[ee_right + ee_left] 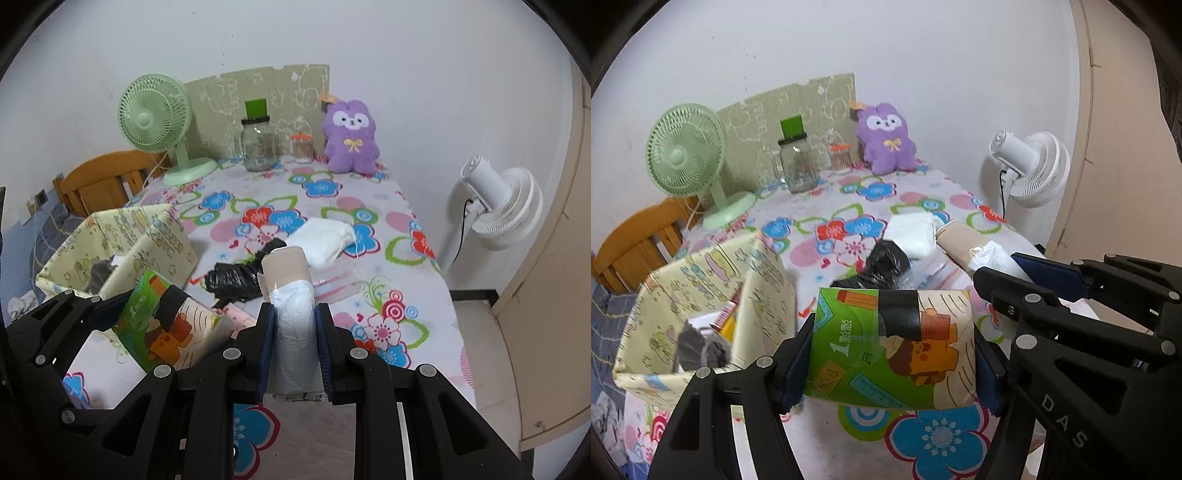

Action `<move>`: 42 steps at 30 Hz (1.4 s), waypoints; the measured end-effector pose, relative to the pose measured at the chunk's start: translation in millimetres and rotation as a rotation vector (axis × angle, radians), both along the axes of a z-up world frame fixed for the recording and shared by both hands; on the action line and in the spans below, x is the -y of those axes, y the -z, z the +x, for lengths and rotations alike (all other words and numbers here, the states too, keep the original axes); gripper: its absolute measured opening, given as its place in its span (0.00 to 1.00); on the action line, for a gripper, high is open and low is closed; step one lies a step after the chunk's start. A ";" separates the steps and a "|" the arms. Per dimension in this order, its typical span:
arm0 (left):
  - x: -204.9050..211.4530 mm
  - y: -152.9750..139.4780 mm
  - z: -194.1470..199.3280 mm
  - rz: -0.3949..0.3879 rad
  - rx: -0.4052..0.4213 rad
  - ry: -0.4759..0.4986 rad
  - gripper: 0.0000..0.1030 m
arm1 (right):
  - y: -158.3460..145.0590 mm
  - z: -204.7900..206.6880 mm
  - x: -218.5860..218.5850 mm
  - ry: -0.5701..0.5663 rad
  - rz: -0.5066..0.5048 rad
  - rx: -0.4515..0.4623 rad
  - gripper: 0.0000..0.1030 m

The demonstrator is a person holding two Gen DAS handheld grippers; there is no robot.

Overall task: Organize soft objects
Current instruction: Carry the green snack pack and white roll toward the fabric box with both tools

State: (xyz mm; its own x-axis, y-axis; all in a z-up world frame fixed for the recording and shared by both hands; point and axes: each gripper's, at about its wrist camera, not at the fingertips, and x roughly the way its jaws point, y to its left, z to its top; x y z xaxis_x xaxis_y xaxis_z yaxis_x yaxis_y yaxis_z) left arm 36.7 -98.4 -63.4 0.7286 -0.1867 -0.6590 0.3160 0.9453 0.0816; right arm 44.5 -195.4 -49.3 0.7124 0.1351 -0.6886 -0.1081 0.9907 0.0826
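My left gripper is shut on a green and cream tissue pack with cartoon print, held above the table just right of the yellow patterned box. The pack also shows in the right wrist view. My right gripper is shut on a roll of white plastic bags with a beige band, held above the table; the roll also shows in the left wrist view. A black plastic bag and a white folded cloth lie on the floral tablecloth ahead.
The yellow box holds grey cloth and small items. A purple plush, glass jar, small orange-lidded jar and green fan stand at the back. A white fan stands off the right edge; a wooden chair at left.
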 end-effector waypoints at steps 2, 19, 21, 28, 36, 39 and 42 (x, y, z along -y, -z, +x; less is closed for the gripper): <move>-1.1 -6.3 -1.9 0.005 0.022 -0.002 0.72 | -6.1 -1.5 -1.4 -0.002 -0.007 0.012 0.25; -18.4 -47.7 -6.6 0.003 0.118 0.018 0.72 | -51.8 -5.6 -20.8 -0.036 -0.043 0.081 0.24; -21.7 -50.1 -3.7 0.002 0.119 0.018 0.72 | -54.6 -4.0 -23.8 -0.044 -0.046 0.084 0.24; -35.5 -56.4 4.6 -0.006 0.118 0.016 0.72 | -63.6 7.1 -36.9 -0.065 -0.052 0.088 0.24; -59.4 -61.1 16.5 -0.021 0.111 -0.011 0.72 | -70.0 20.0 -58.8 -0.100 -0.069 0.098 0.24; -69.5 -62.1 20.5 -0.022 0.104 -0.023 0.72 | -71.6 25.0 -69.5 -0.118 -0.072 0.101 0.24; -79.5 -62.0 25.1 -0.018 0.098 -0.041 0.72 | -71.7 30.2 -79.5 -0.135 -0.069 0.100 0.24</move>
State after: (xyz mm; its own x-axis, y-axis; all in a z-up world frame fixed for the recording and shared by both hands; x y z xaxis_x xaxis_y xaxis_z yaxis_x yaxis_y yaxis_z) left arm 61.8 -18.9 -1.3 0.7970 -0.1665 -0.5806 0.2682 0.9589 0.0931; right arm 74.7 -115.8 22.4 0.7561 0.1891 -0.6265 -0.2448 0.9696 -0.0028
